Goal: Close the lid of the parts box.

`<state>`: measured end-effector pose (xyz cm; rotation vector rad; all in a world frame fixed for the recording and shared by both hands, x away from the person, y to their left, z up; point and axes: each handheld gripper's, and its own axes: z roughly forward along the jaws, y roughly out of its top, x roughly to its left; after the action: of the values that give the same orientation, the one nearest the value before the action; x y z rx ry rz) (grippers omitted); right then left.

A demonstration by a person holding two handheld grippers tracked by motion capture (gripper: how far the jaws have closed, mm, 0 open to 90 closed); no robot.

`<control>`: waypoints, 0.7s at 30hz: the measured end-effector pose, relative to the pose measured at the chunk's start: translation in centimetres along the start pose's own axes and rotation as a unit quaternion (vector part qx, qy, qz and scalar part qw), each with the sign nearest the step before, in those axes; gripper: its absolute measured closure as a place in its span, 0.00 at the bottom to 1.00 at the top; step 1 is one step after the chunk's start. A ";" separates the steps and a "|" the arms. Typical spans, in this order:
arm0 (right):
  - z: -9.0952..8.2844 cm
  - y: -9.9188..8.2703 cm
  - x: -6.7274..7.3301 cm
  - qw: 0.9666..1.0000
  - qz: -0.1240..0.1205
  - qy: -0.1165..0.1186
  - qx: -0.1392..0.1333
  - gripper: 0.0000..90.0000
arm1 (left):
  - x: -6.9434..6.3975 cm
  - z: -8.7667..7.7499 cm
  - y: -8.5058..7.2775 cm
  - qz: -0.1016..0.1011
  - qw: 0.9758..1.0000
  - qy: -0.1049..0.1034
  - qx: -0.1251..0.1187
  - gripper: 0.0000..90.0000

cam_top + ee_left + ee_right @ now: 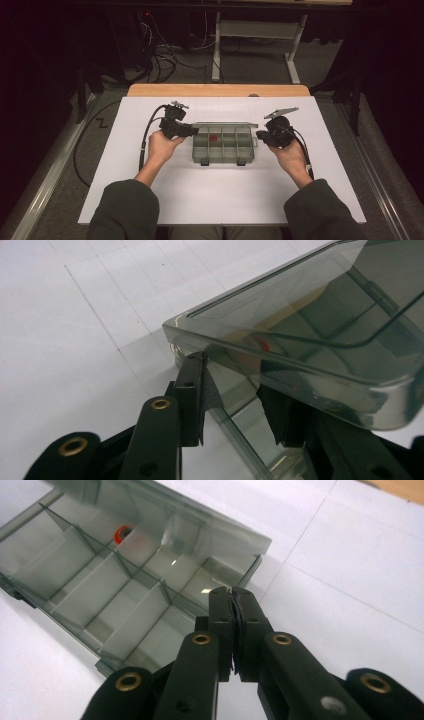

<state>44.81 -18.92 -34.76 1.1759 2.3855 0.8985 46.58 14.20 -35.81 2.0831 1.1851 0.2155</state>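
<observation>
Smoky clear compartment box (223,143) at mid-table, lid (300,335) raised partway, seen tilted over the tray in both gripper views. Small red piece (213,137) in one far-row compartment, blurred behind the lid in the left gripper view. Left hand-held gripper (240,400) at the box's left end, jaws spread either side of the tray's corner wall under the lid; contact with the pads hard to judge. Right hand-held gripper (233,611) just off the right end, jaws pressed together on nothing. White gridded table (220,195) with a wooden strip (218,90) along the far edge. Beyond, dim grey floor, tangled cables (160,55), a metal stand (260,35). Dark sleeves cut off at the bottom edge.
</observation>
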 end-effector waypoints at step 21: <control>-0.9 0.2 0.3 1.000 -0.007 0.006 -0.018 0.99 | -0.1 -0.3 -0.8 0.008 1.000 -0.003 0.007 0.68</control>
<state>44.23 -19.00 -33.96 1.1412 2.3746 0.9417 45.82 14.51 -36.05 2.1041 1.1696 0.2095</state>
